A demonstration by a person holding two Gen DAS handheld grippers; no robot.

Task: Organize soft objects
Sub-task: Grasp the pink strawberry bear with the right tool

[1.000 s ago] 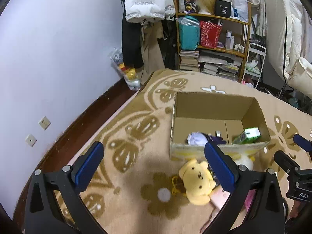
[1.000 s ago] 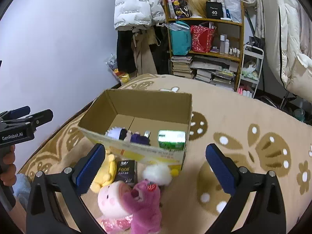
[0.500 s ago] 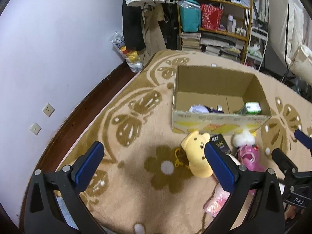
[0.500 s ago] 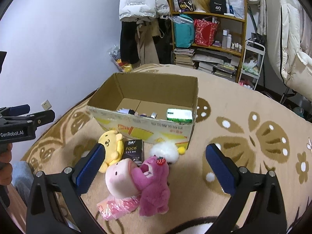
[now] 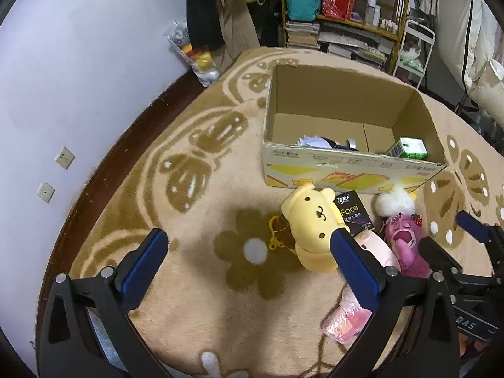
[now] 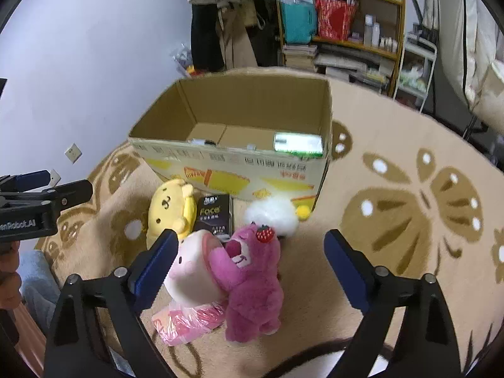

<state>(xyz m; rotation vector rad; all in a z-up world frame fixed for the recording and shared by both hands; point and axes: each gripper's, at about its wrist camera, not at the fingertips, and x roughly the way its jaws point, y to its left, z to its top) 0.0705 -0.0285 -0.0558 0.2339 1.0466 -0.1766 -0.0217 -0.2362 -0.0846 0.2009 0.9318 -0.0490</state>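
Note:
An open cardboard box (image 5: 346, 170) (image 6: 239, 163) stands on the rug, holding a green carton (image 5: 409, 148) and small items. In front of it lie a yellow plush (image 5: 315, 220) (image 6: 167, 208), a black "Face" pack (image 5: 354, 214) (image 6: 214, 217), a white fluffy ball (image 5: 395, 201) (image 6: 271, 214), a pale pink plush (image 6: 195, 267), a magenta bear (image 6: 252, 277) (image 5: 406, 242) and a pink wrapped pack (image 5: 346, 318) (image 6: 186, 321). My left gripper (image 5: 249, 271) is open, above the rug left of the toys. My right gripper (image 6: 252, 261) is open, above the magenta bear.
A beige patterned rug (image 5: 201, 170) covers the floor, with a dark wood strip and a lilac wall on the left. A cluttered shelf (image 6: 343, 31), hanging coats (image 5: 220, 6) and a bag of toys (image 5: 195, 53) stand behind the box.
Both grippers have pulled back and tilted down. The toys in front of the box have come into fuller view. Nothing was picked up.

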